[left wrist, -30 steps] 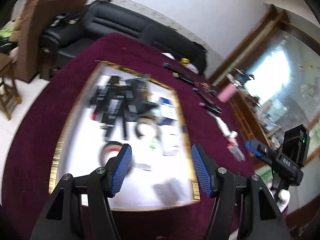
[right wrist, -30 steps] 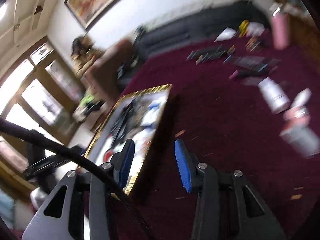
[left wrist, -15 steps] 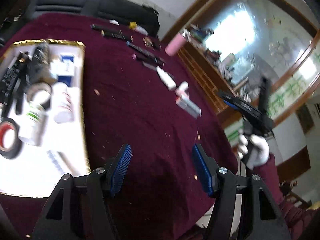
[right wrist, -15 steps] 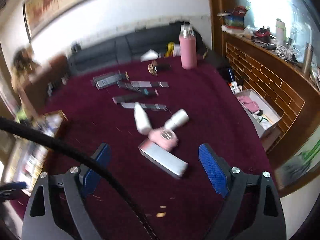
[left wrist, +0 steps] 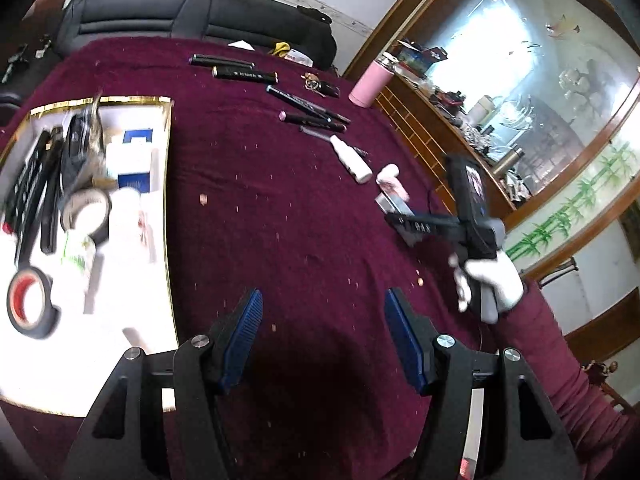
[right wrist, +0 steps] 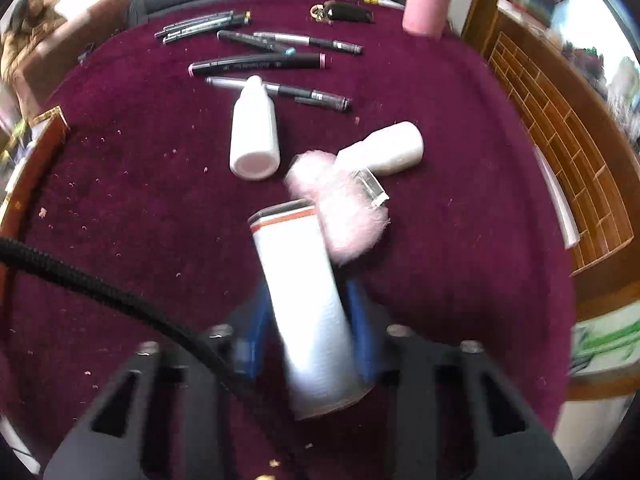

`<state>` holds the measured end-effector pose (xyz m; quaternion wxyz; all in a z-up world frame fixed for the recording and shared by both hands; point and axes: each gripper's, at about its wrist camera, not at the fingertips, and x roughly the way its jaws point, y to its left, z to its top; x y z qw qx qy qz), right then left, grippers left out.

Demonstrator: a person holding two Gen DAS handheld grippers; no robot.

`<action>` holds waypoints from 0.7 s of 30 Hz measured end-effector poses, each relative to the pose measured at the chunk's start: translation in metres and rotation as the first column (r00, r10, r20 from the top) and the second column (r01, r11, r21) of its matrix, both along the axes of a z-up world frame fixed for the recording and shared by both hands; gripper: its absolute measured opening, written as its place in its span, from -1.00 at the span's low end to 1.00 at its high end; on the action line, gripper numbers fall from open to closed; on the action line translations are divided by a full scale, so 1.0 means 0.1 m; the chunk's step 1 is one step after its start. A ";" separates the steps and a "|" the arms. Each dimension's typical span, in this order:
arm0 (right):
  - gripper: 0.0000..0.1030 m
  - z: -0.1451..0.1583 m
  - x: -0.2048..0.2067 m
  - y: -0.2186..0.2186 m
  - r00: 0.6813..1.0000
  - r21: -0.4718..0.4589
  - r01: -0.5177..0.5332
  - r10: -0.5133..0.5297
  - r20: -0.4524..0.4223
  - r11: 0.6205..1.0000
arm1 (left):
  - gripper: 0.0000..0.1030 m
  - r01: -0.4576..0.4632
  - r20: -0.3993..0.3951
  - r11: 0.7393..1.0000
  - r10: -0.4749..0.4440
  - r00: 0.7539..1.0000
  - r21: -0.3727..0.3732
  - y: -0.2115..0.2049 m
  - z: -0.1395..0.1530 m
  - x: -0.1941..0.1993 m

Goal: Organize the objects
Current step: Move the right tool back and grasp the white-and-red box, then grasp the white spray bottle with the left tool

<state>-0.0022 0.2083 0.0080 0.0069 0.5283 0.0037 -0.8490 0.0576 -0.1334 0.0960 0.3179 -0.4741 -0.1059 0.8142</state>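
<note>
The right tool (right wrist: 306,320) has just been closing onto the white box (right wrist: 298,276), so lift it straight, clear of the pink pompom (right wrist: 344,208), while the left tool (left wrist: 322,330) waits half open and empty.

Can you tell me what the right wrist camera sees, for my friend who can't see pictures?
The right gripper has just closed on a white box lying on a dark red tablecloth. Just past it are a fluffy pink thing, two white bottles on their sides, and some markers.
</note>
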 end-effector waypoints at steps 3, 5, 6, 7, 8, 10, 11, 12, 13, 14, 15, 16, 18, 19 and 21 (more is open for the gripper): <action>-0.51 0.02 0.19 0.08 1.000 -0.112 0.026 -0.027 -0.004 0.993 | 0.10 0.000 -0.022 1.000 0.000 1.000 -0.004 0.20 0.11 -0.18; -0.51 0.06 0.32 0.14 0.999 -0.195 0.042 -0.048 -0.026 0.980 | 0.10 0.021 -0.045 1.000 -0.022 0.999 -0.008 0.47 0.18 -0.39; -0.51 0.07 0.41 0.19 0.997 -0.242 0.047 -0.061 -0.048 0.969 | 0.10 0.030 -0.049 0.999 -0.030 0.998 -0.012 0.60 0.20 -0.48; -0.51 0.07 0.47 0.22 0.995 -0.275 0.048 -0.068 -0.066 0.960 | 0.10 0.040 -0.053 0.999 -0.041 0.998 -0.022 0.80 0.21 -0.62; -0.51 0.06 0.53 0.26 0.993 -0.310 0.044 -0.074 -0.087 0.950 | 0.10 0.054 -0.053 0.998 -0.056 0.997 -0.042 1.02 0.19 -0.77; -0.51 0.00 0.60 0.36 0.989 -0.378 0.029 -0.082 -0.125 0.925 | 0.10 0.064 -0.049 0.994 -0.069 0.996 -0.094 1.39 0.12 -1.00; -0.51 -0.05 0.63 0.40 0.988 -0.411 0.024 -0.085 -0.130 0.911 | 0.10 0.061 -0.044 0.991 -0.066 0.997 -0.121 1.57 0.07 -1.13; -0.51 -0.13 0.67 0.48 0.986 -0.466 0.022 -0.097 -0.136 0.884 | 0.10 0.050 -0.027 0.986 -0.055 0.998 -0.159 1.78 -0.03 -1.29; -0.51 -0.15 0.68 0.53 0.983 -0.497 0.020 -0.108 -0.148 0.868 | 0.09 0.038 -0.012 0.984 -0.041 0.999 -0.172 1.90 -0.09 -1.39; -0.51 -0.16 0.68 0.60 0.983 -0.535 0.023 -0.117 -0.141 0.844 | 0.09 0.026 0.007 0.981 -0.026 1.000 -0.192 2.04 -0.18 -1.52; -0.51 -0.16 0.67 0.65 0.982 -0.561 0.020 -0.121 -0.143 0.828 | 0.09 0.010 0.012 0.975 -0.008 1.000 -0.223 2.16 -0.27 -1.63; -0.51 -0.18 0.65 0.68 0.982 -0.573 0.018 -0.122 -0.143 0.819 | 0.09 -0.006 0.010 0.968 0.009 1.000 -0.251 2.27 -0.34 -1.71; -0.50 -0.23 0.64 0.75 0.984 -0.621 0.018 -0.122 -0.126 0.784 | 0.09 -0.022 -0.016 0.948 0.018 1.000 -0.318 2.46 -0.43 -1.81; -0.50 -0.24 0.65 0.77 0.985 -0.633 0.018 -0.123 -0.122 0.774 | 0.09 -0.033 -0.035 0.935 0.022 0.999 -0.353 2.54 -0.47 -1.84; -0.50 -0.26 0.66 0.82 0.986 -0.665 0.022 -0.127 -0.111 0.747 | 0.09 -0.042 -0.055 0.911 0.021 0.998 -0.410 2.67 -0.57 -1.89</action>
